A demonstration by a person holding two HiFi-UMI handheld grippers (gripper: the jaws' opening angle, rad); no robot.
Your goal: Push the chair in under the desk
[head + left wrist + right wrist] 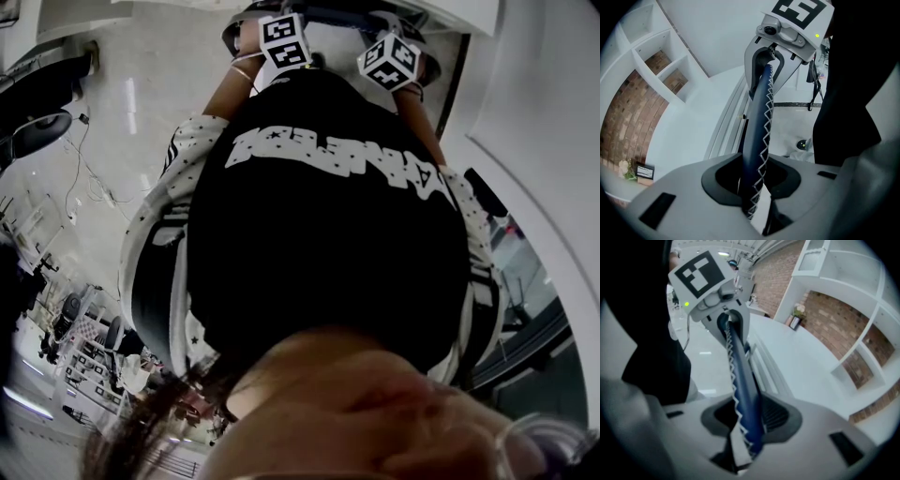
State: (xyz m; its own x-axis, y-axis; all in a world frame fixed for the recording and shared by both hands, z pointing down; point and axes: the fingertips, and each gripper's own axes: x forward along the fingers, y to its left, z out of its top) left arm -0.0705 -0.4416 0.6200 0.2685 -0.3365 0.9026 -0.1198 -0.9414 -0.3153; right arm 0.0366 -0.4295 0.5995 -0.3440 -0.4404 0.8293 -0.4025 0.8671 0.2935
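A dark blue chair back (758, 136) with white zigzag stitching runs edge-on between both grippers. My left gripper (754, 187) is shut on one end of that edge, and my right gripper (762, 61) clamps the far end. From the other side, my right gripper (746, 427) is shut on the same blue edge (740, 376), with the left gripper (725, 319) beyond it. The white desk (689, 131) lies just past the chair back, also seen in the right gripper view (801, 357). In the head view only the marker cubes of the left (284, 42) and right (389, 61) grippers show above my black shirt.
White shelf cubbies against a brick wall (661, 70) (853, 348) rise behind the desk. A small plant (797, 315) and a card (644, 172) stand on the desk. Glossy white floor (797, 126) lies on my side, and my body stands close behind the chair.
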